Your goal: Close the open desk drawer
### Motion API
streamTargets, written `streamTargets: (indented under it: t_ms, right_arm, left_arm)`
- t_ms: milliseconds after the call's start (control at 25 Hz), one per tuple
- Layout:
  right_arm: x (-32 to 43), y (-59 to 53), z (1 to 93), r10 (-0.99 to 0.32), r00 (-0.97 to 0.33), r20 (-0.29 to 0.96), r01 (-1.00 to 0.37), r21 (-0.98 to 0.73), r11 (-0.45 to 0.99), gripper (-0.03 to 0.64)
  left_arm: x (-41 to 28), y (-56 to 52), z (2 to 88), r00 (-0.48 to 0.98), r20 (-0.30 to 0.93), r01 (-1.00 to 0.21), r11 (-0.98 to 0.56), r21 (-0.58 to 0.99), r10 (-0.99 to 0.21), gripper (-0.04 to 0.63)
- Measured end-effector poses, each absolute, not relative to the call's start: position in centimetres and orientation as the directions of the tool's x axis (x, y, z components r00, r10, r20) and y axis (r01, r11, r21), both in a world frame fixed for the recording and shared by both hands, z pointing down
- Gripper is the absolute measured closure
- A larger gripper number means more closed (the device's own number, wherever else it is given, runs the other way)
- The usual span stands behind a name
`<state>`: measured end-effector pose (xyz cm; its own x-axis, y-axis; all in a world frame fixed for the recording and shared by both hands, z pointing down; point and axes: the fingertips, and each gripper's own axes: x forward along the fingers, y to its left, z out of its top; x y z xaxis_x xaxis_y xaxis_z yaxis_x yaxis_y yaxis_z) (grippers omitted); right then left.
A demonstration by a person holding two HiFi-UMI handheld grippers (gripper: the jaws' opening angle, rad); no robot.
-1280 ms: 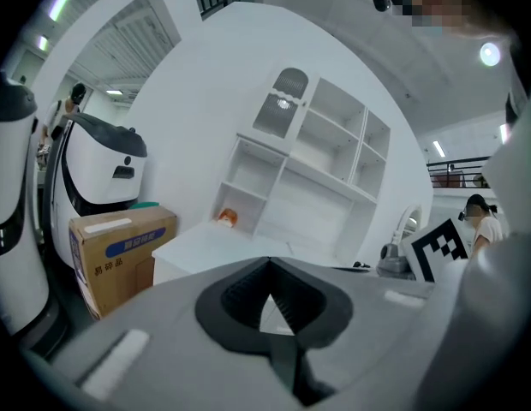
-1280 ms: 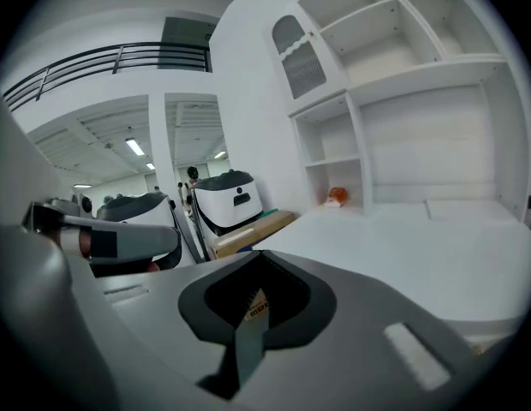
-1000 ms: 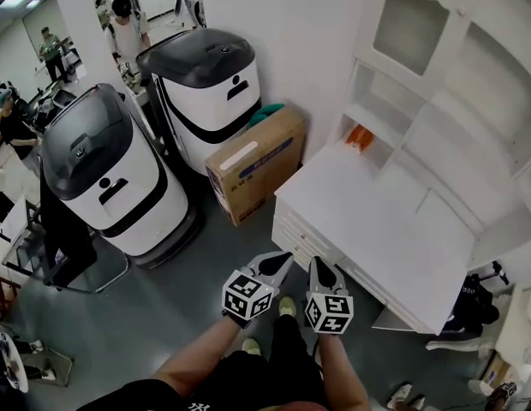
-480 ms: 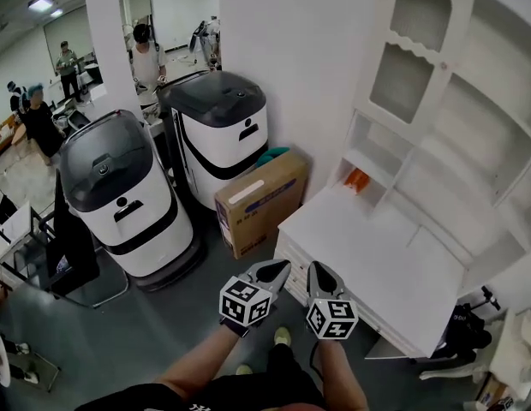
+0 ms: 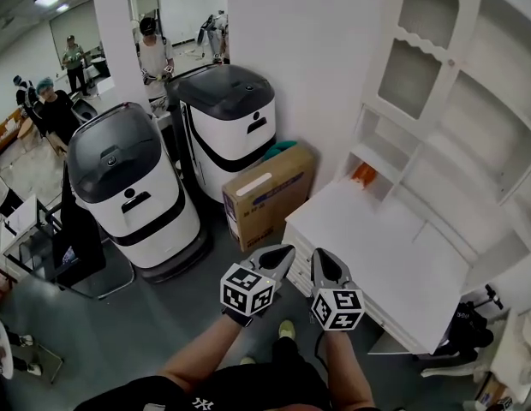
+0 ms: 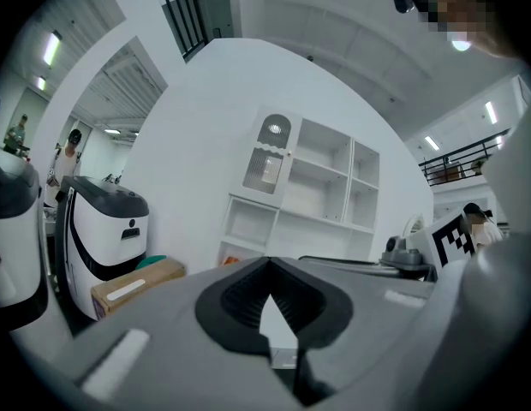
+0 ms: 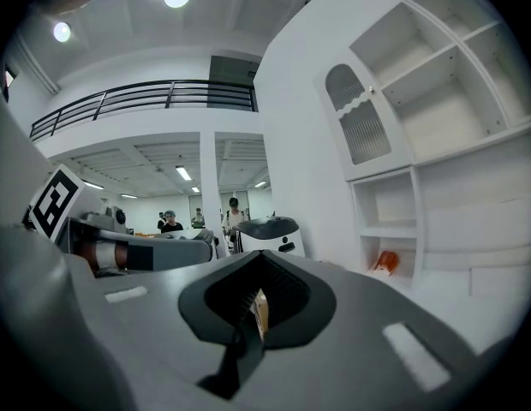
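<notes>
Nearest, just before the desk (image 5: 394,255), the left gripper (image 5: 281,253) and the right gripper (image 5: 320,259) are held side by side, both pointing about level at its front. Each has its jaws pressed together w/ nothing between. Prob. this is because a closed tip makes one blunt end, good for pushing a flat panel, and no grasp is needed for that. The bodies are smooth grey plastic, the pads (image 6: 235,302) black and ribbed, the marker cubes (image 5: 247,291) boxy w/ black-white squares.

Just beyond the tips are the drawer fronts (image 5: 300,262), under the desk's near edge. The grippers cover them partly. What shows looks flush, so it is not possible to tell which drawer is open, or if any is. A pale panel (image 5: 387,345) under the desk's right end may belong to it; unclear.

The desk is white, matte and flat-topped w/ straight edges. On its back stands a hutch (image 5: 471,118) of open square shelves plus one arched door w/ a ribbed pane. A small orange thing (image 5: 362,173) sits in the niche at the desk's far left corner.

Left of the desk, at the wall, is a brown cardboard box (image 5: 270,191), dull and square-edged. Further left are two rounded white machines (image 5: 133,187) w/ dark glossy lids. Far behind them, people stand.
</notes>
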<state>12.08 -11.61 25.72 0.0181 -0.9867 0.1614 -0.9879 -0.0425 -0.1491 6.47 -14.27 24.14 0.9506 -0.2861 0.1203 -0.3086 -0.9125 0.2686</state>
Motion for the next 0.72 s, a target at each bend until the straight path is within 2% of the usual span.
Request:
streamTargets:
  t_ms: [720]
  right_arm:
    - [10.2, -13.1, 25.1, -0.988, -0.008, 0.152, -0.989, -0.149, -0.015, 0.597]
  left_arm:
    - [4.9, -15.6, 23.7, 0.945, 0.111, -0.327, -0.912, 0.247, -0.309, 0.594]
